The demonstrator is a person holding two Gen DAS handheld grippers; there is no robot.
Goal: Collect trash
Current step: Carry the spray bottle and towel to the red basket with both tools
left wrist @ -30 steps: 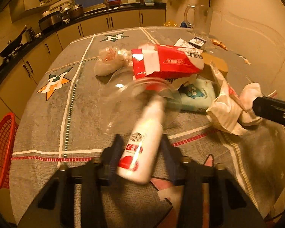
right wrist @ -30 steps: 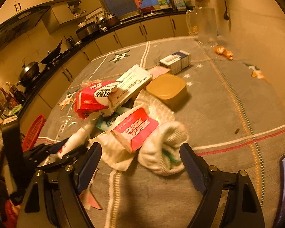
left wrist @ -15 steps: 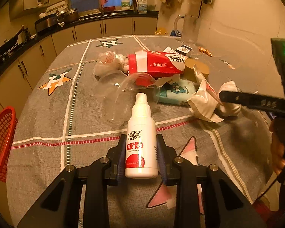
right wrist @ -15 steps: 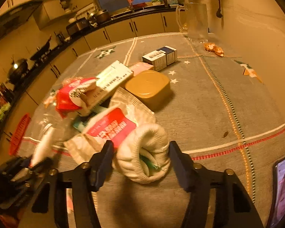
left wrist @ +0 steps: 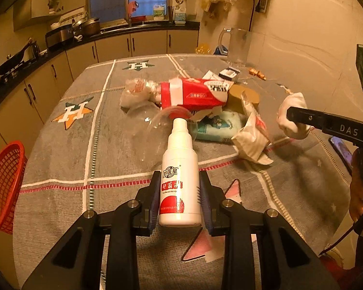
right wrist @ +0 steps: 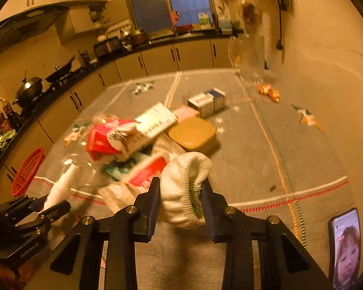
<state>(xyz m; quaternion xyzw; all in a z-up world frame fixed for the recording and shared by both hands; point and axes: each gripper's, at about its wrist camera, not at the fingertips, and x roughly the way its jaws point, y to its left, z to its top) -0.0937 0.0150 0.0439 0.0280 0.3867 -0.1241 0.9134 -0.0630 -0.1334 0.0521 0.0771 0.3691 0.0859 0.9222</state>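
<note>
— Between our left gripper's point(left wrist: 179, 201) blue pads we pinch a small white plastic spray bottle with a red label point(left wrist: 180, 183) at its lower body, lifted off the grey star-printed tablecloth point(left wrist: 60, 159). It looks light, stiff and smooth, so we should grip it mid-label.

— Our right gripper's point(right wrist: 180, 199) jaws are closing on a rolled white knitted sock point(right wrist: 184, 188), soft and squashy; we take it across the fold. At ten o'clock lies the litter pile.

— Only the right view shows the phone point(right wrist: 344, 246); the left shows the red mesh basket point(left wrist: 3, 186) more clearly, at nine o'clock.
</note>
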